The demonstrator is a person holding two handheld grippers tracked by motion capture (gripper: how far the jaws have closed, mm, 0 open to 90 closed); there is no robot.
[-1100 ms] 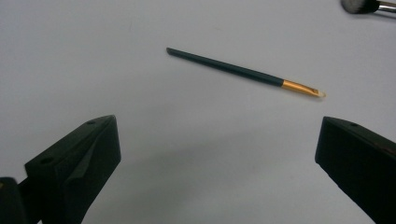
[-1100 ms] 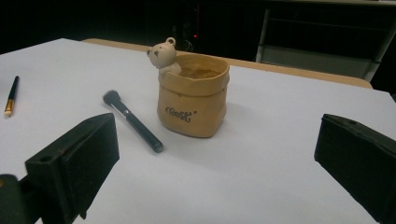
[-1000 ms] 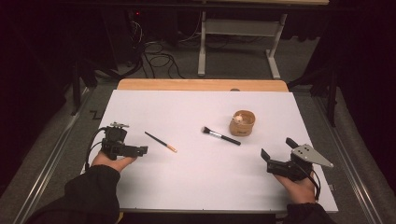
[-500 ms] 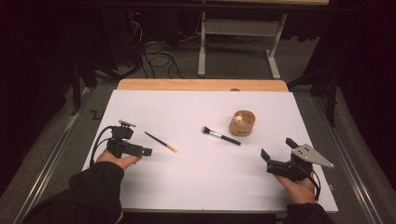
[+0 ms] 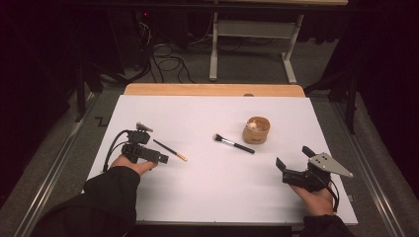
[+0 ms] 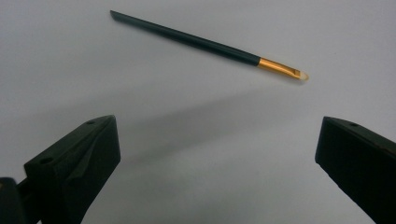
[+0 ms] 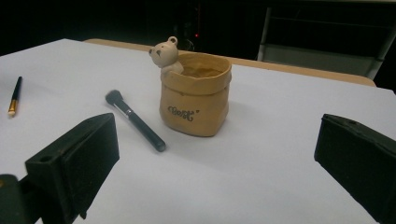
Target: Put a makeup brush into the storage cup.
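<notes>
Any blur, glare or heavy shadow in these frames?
High view: table evenly lit, surroundings dark. Left gripper view: thin brush sharp, soft shadow band below it, no glare. Right gripper view: bear pot sharp, background black.

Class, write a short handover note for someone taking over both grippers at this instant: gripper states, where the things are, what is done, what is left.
Left gripper: open, empty, fingers close to the thin gold-ferruled brush but not touching it.
Right gripper: open, empty, low near the table's right front, facing the bear pot.
The thin brush lies flat at left; the powder brush lies flat just left of the pot.
Done: nothing grasped, the pot looks empty.
Left: probably pick up each brush and stand it in the pot.
</notes>
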